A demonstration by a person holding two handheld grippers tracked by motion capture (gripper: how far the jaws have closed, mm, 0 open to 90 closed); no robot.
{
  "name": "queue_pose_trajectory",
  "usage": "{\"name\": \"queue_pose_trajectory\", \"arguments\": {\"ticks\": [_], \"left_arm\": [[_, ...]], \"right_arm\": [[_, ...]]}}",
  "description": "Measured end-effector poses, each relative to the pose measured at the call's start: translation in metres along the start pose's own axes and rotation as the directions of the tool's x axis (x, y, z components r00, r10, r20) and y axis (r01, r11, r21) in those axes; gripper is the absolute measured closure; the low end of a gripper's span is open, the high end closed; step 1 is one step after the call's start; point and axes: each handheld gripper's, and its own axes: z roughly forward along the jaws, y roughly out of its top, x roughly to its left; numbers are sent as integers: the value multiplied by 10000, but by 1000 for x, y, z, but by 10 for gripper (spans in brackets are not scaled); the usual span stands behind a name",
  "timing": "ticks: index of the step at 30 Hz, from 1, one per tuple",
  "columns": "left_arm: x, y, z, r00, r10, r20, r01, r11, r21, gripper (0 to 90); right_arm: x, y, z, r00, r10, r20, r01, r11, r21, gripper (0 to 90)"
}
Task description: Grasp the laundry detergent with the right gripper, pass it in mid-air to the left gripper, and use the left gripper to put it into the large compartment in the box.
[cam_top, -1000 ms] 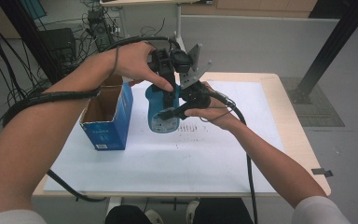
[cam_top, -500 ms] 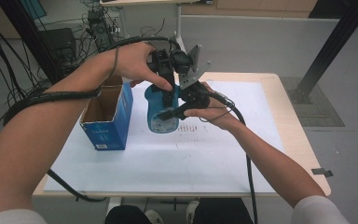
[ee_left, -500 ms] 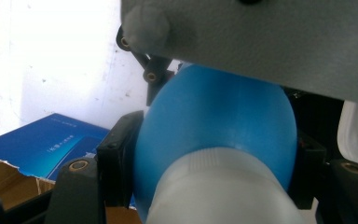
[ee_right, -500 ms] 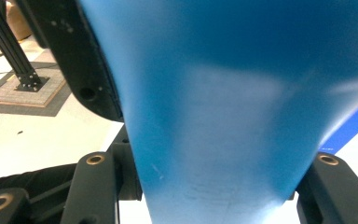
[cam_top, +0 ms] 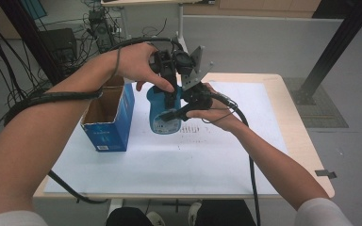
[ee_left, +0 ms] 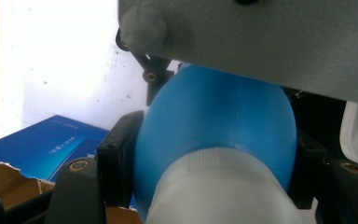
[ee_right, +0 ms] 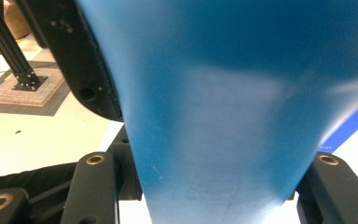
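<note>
A blue bottle with a white cap hangs upright above the table, held from two sides. My left gripper comes down from above and is shut on the bottle's shoulder just below the cap, one jaw on each side. My right gripper reaches in from the right and is shut on the bottle's body. In the right gripper view its jaws press against both flanks of the blue wall.
An open blue carton stands on the white sheet just left of the bottle, and its torn flap is in the left gripper view. The table's right edge lies beyond the sheet. Cables trail off the near-left edge.
</note>
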Motion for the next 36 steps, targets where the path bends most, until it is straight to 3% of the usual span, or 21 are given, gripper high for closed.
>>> {"name": "queue_pose_trajectory", "arguments": {"ticks": [36], "left_arm": [[4, 3, 5, 10000, -21, 91, 20, 9999, 98, 354]], "right_arm": [[-4, -7, 2, 9999, 77, -83, -78, 9999, -107, 428]]}}
